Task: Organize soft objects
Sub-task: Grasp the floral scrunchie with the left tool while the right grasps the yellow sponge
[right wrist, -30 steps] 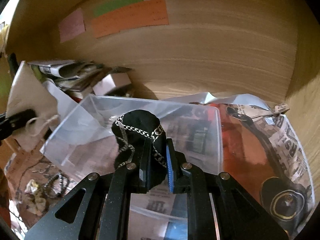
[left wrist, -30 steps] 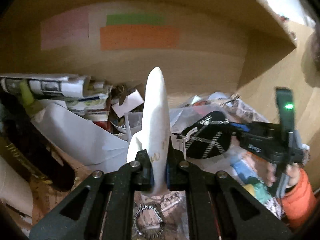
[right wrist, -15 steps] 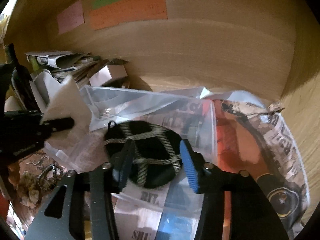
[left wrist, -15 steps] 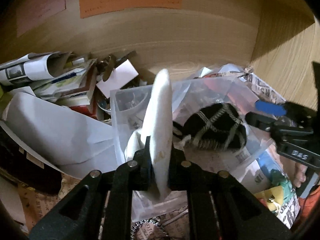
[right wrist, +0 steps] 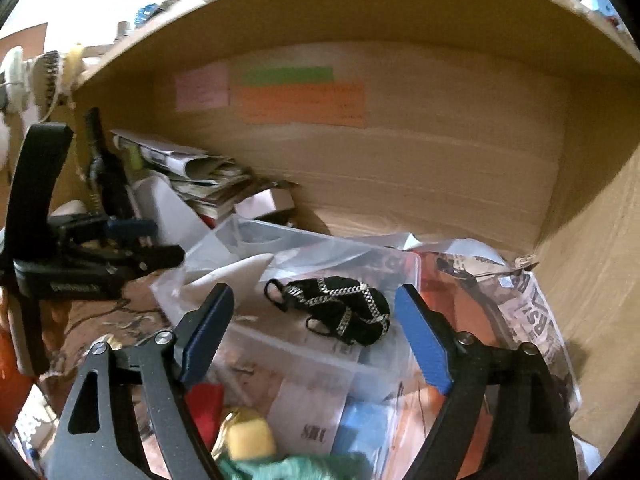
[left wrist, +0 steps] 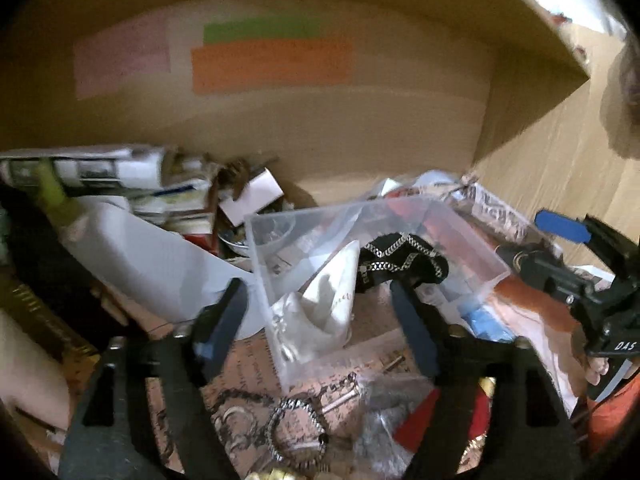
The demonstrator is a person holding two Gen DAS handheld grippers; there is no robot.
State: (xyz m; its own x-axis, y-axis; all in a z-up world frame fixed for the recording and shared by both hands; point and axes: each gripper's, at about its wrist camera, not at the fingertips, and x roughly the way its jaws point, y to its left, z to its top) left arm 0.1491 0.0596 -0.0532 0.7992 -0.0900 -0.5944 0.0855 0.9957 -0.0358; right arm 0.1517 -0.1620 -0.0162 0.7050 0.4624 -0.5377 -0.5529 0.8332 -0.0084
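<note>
On my far left I see a stack of folded newspapers [left wrist: 100,168] leaning against the wooden back wall [left wrist: 320,128], with a pink note [left wrist: 120,60], a green note [left wrist: 262,28] and an orange note [left wrist: 272,64] stuck higher up on that wall. A large white sheet [left wrist: 160,264] slopes down in front of the papers.

In the middle sits a clear plastic bin [left wrist: 472,252]. Inside it, toward its left side, lies the white cloth pouch [left wrist: 334,300], soft and crumpled, one corner poking up to a point. Just beside it on the right lies the black pouch [left wrist: 400,258], a rumpled dark fabric crossed by silver chain trim; in my right camera it rests flat on the bin floor [right wrist: 340,312] with two small loops at its edge. The two pouches look to be touching where they meet.

My left gripper [left wrist: 320,312] hangs with its jaws spread wide, one finger on each side of the white pouch, gripping nothing. My right gripper [right wrist: 316,332] is likewise spread wide, its blue pads [right wrist: 422,344] flanking the black pouch without contact, and it holds nothing.

Below the bin a metal chain [left wrist: 296,428] lies on printed paper. To the right, crumpled newspaper [right wrist: 528,320] spreads beside the bin along the side wall.
</note>
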